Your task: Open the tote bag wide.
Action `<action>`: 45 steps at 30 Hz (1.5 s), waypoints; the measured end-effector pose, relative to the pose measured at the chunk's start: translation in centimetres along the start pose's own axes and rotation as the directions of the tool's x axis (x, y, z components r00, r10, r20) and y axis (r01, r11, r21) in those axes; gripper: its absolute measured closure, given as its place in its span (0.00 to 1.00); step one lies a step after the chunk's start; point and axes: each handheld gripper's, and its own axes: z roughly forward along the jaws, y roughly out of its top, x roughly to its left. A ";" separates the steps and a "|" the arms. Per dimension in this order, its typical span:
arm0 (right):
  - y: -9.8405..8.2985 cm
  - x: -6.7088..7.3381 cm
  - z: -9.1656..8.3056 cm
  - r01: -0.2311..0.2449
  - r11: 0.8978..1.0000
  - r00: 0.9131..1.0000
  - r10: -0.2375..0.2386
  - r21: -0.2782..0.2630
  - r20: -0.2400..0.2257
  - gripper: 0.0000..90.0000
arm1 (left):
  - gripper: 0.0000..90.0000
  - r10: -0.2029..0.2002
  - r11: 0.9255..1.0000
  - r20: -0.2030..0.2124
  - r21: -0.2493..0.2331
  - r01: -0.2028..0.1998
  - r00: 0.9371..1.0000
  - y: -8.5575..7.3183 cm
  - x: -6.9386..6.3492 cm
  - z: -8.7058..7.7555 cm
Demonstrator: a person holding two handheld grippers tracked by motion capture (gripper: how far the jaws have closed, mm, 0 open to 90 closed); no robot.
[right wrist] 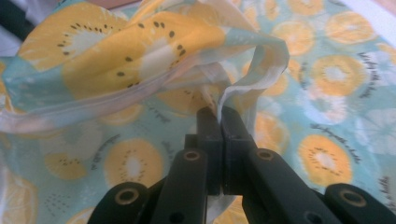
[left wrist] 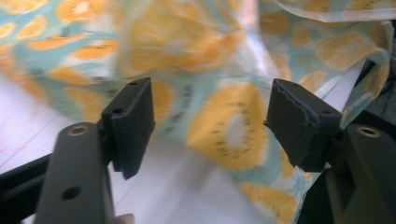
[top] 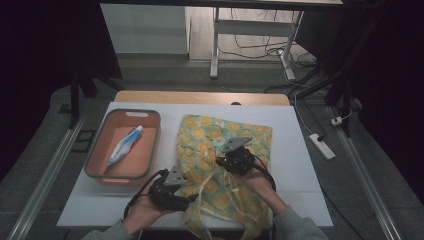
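Right gripper view: right gripper (right wrist: 219, 116) clenched on bag (right wrist: 140, 42) rim, opening it; left gripper (left wrist: 210, 126) released, should grab opposite edge next

Dim room from above, bright and partly blurred close-ups from my two gripper cameras.

From the high view I see a dark surround with heavy vignetting at both sides; the white table (top: 300, 150) is the brightest patch, evenly lit from overhead, and soft, faint shadows sit under the orange bin (top: 100, 155). That picture is slightly grainy and low in contrast. In the left gripper view the fruit-print bag (left wrist: 224, 126) is smeared by motion blur, worst toward the upper left, while the black pads (left wrist: 133, 121) stay fairly sharp. In the right gripper view the fabric is crisp and well lit, with washed-out glare at the top right corner.
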 end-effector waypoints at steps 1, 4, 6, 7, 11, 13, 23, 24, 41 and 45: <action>0.0 -0.2 -0.1 -0.011 1.000 1.000 0.011 -0.003 0.005 0.98 | 0.32 0.000 1.000 0.000 0.000 0.000 1.000 0.0 0.0 0.0; -0.1 -0.8 0.0 -0.035 0.999 0.999 0.035 -0.010 0.004 0.98 | 0.29 0.029 1.000 -0.023 0.006 -0.029 0.999 0.7 -1.1 1.0; -0.2 -1.1 0.1 -0.040 0.999 0.999 0.040 -0.008 0.005 0.98 | 0.33 0.054 0.998 -0.059 0.046 -0.052 0.997 1.1 -1.2 2.2; -0.2 -1.2 0.0 -0.042 0.999 0.999 0.042 -0.008 0.011 0.98 | 0.43 0.054 0.997 -0.084 0.061 -0.049 0.995 1.1 -1.0 3.0; -0.5 -1.9 -0.7 -0.053 0.999 0.998 0.053 -0.012 0.020 0.98 | 0.80 0.053 0.995 -0.097 0.084 -0.045 0.994 1.2 0.5 4.0; -0.9 -2.8 -1.8 -0.073 0.997 0.997 0.074 -0.029 0.030 0.98 | 0.95 0.034 0.998 -0.082 0.059 -0.029 0.996 1.4 1.4 3.4; -1.2 -5.7 -6.9 -0.133 0.977 0.990 0.140 -0.169 0.028 0.98 | 0.97 -0.073 0.994 -0.053 -0.088 0.069 0.996 2.9 6.3 -1.1; -1.1 -5.7 -6.9 -0.122 0.978 0.991 0.130 -0.167 0.038 0.98 | 0.97 -0.075 0.994 -0.058 -0.089 0.070 0.996 3.1 6.5 -1.2; -4.8 -9.1 -0.6 -0.233 0.971 0.966 0.237 -0.054 0.099 0.98 | 0.92 -0.073 0.995 -0.109 0.056 0.079 0.991 4.0 8.2 3.6; -5.0 -9.2 -0.5 -0.244 0.967 0.964 0.250 -0.065 0.092 0.98 | 0.87 -0.084 0.995 -0.118 0.045 0.090 0.989 3.9 8.4 3.5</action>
